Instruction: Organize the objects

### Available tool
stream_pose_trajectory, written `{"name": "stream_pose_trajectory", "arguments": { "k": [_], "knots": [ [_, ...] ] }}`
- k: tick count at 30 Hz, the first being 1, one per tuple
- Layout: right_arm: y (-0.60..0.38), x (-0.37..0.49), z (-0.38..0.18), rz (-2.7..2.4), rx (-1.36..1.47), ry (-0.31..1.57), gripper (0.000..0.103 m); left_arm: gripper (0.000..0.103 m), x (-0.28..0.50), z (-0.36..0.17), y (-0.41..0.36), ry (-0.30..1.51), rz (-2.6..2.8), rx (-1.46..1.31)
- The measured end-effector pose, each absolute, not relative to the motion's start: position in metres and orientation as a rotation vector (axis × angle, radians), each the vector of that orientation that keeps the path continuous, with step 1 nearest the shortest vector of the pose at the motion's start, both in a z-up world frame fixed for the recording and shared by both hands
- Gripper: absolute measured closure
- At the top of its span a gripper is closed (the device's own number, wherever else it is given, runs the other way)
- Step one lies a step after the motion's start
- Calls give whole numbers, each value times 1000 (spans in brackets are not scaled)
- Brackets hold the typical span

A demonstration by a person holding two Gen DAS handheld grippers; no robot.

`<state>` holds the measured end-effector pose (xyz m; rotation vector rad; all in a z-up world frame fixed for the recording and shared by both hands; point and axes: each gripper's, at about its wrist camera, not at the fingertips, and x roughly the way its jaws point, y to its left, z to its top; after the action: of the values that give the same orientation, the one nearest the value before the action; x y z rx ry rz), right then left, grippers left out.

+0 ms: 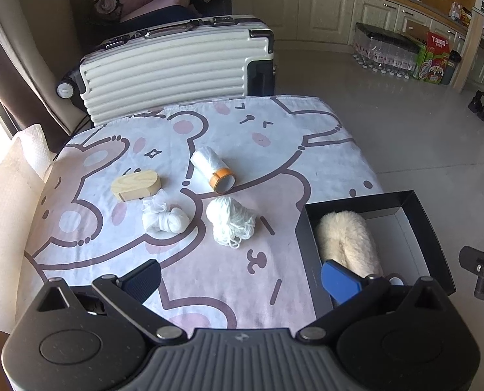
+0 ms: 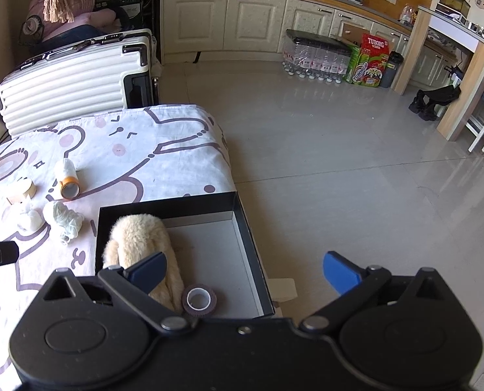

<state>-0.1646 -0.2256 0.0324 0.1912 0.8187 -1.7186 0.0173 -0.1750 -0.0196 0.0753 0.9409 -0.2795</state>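
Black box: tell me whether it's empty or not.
Not empty. The black box holds a fluffy cream item and a tape roll; much grey floor remains bare.

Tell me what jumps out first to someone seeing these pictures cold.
The pink cartoon-bear cloth covering the table catches the eye first, with a small cluster at its middle: a wooden box, an orange-banded roll and two white yarn bundles. At its right edge sits an open black box holding a fluffy cream plush and a tape roll.
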Motion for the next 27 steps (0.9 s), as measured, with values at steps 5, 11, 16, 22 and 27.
{"name": "stream_pose_trajectory", "arguments": {
  "k": [5,11,16,22,27],
  "knots": [
    [-227,-166,32,-1722,203,817,0,0,18,-20,-176,935,-286,72],
    [-229,-165,30,-1727,209,804,0,0,19,-19,-176,925,-291,80],
    [-231,-159,28,-1719,209,799,0,0,21,-20,-169,924,-274,73],
    [-237,-145,24,-1710,212,790,0,0,25,-22,-152,923,-244,64],
    [-241,-125,17,-1682,206,798,0,0,29,-21,-128,918,-207,47]
  ]
}}
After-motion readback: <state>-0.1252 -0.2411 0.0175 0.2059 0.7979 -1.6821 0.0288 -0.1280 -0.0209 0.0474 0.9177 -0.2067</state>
